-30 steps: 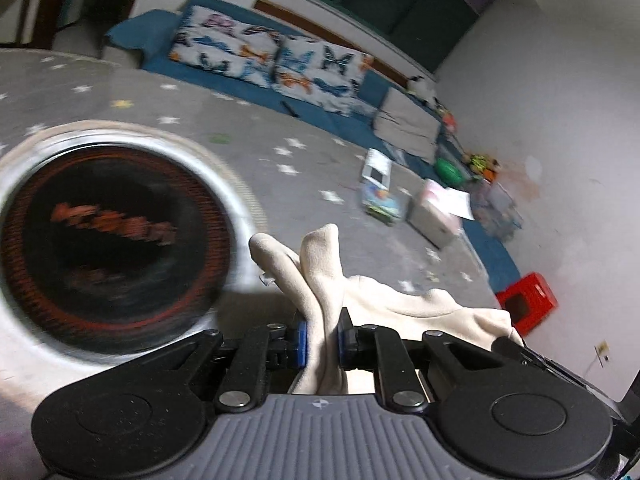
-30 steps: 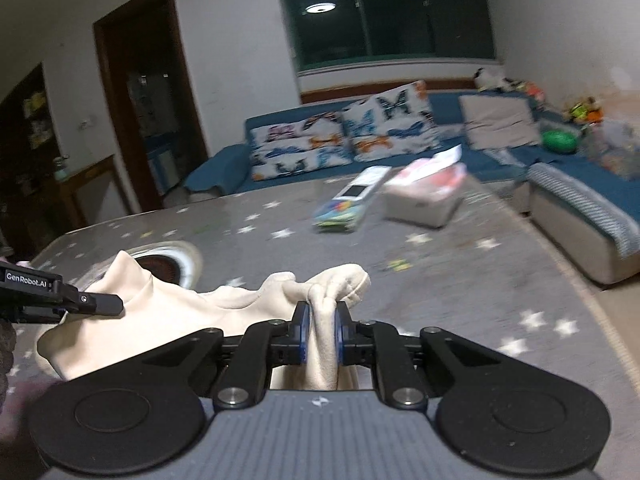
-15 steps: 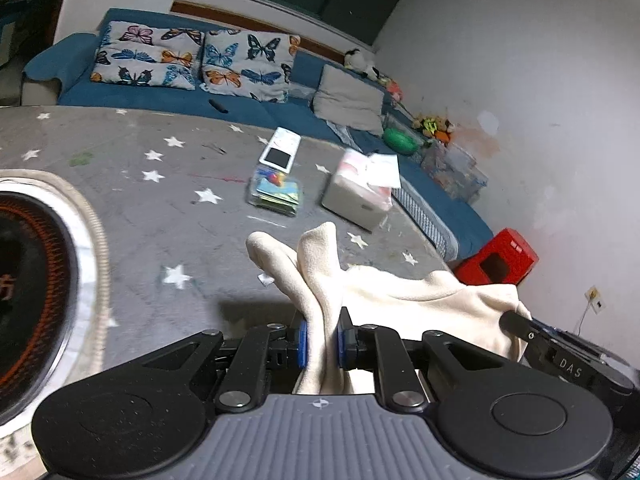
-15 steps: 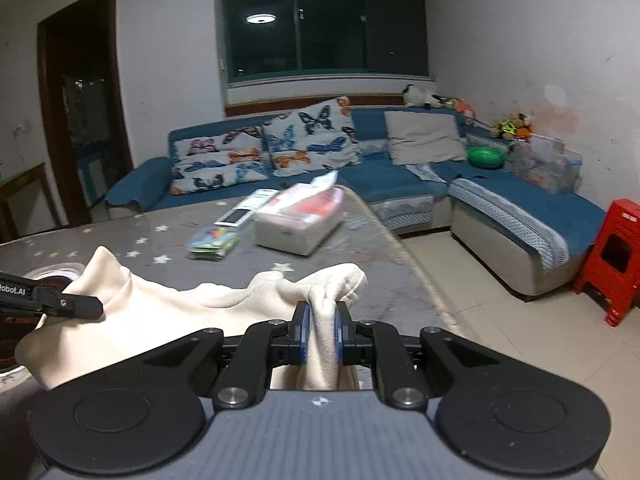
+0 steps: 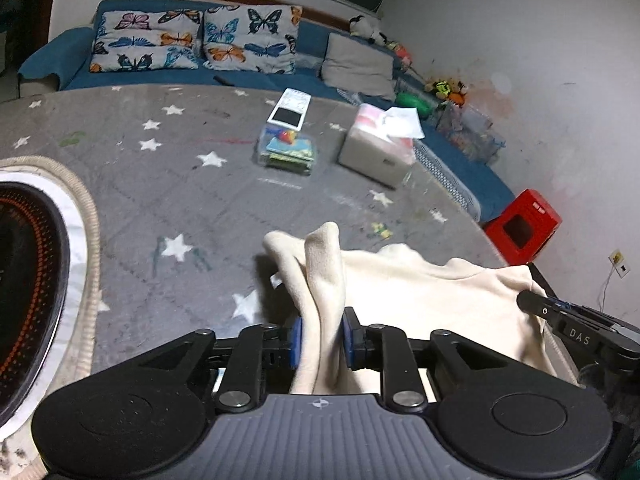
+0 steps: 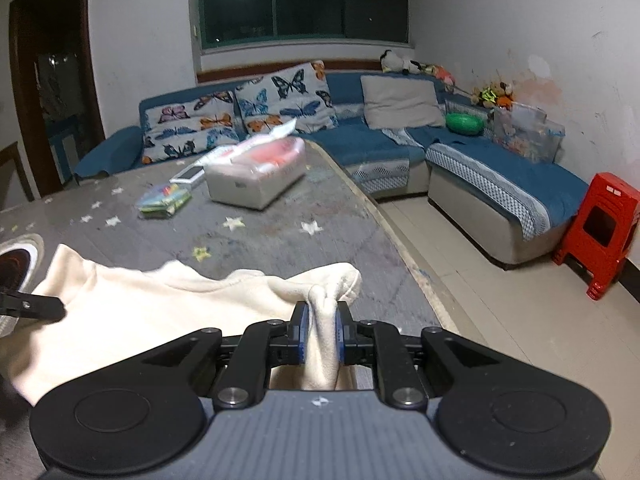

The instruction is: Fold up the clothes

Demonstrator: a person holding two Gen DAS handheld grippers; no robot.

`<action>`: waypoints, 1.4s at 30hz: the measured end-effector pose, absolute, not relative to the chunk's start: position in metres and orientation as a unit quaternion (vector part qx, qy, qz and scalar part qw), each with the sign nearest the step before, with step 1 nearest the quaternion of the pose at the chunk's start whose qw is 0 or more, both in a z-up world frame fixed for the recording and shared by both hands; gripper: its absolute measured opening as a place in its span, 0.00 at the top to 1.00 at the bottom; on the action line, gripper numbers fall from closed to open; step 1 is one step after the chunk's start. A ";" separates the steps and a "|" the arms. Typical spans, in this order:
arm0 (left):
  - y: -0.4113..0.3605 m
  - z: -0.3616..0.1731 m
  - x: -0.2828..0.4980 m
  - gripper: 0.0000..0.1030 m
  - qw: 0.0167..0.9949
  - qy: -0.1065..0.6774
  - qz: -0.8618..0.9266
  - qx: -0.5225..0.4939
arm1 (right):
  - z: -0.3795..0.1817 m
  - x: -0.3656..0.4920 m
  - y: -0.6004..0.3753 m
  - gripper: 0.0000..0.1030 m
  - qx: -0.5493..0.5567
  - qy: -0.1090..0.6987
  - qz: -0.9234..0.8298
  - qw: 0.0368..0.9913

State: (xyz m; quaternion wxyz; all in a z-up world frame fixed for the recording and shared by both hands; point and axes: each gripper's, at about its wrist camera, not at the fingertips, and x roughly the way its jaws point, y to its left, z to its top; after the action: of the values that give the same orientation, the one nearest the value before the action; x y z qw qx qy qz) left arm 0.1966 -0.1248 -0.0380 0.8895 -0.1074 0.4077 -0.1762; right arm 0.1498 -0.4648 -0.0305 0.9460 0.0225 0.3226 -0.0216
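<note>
A cream garment (image 5: 432,300) hangs stretched between my two grippers above a grey star-patterned table (image 5: 180,184). My left gripper (image 5: 320,340) is shut on a bunched corner of it. My right gripper (image 6: 320,338) is shut on the opposite corner of the garment (image 6: 160,312), near the table's right edge. The right gripper's tip shows at the right of the left wrist view (image 5: 580,332); the left gripper's tip shows at the left of the right wrist view (image 6: 32,306). The cloth below the jaws is hidden.
On the table stand a tissue box (image 5: 380,148), a clear box of colourful items (image 5: 286,150) and a white tablet (image 5: 290,110). A round black burner (image 5: 28,280) is set into the table at left. A blue sofa (image 6: 400,148) and a red stool (image 6: 600,232) stand beyond.
Both grippers have swung rightward with the garment still held: the burner slid toward the left edge, and the table's right edge, floor and red stool came into view.
</note>
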 end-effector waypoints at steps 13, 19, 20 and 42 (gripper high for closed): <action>-0.122 -0.018 0.203 0.69 0.910 0.369 -0.165 -0.092 | -0.022 0.152 -0.460 0.81 0.039 0.322 -0.009 0.946; -0.131 -0.023 0.213 0.70 0.909 0.372 -0.171 -0.083 | -0.027 0.166 -0.448 0.80 0.042 0.331 0.010 0.943; -0.133 -0.025 0.216 0.70 0.908 0.373 -0.171 -0.080 | -0.029 0.168 -0.446 0.78 0.041 0.332 0.012 0.942; -0.128 -0.051 0.232 0.66 0.905 0.391 -0.153 -0.058 | -0.027 0.151 -0.431 0.68 0.004 0.328 0.035 0.944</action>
State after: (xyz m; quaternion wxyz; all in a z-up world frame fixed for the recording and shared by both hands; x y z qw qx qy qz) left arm 0.2317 -0.1278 -0.0507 0.9055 -0.0584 0.3914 -0.1534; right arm 0.1508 -0.4310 -0.0268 0.9441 0.0037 0.3276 0.0353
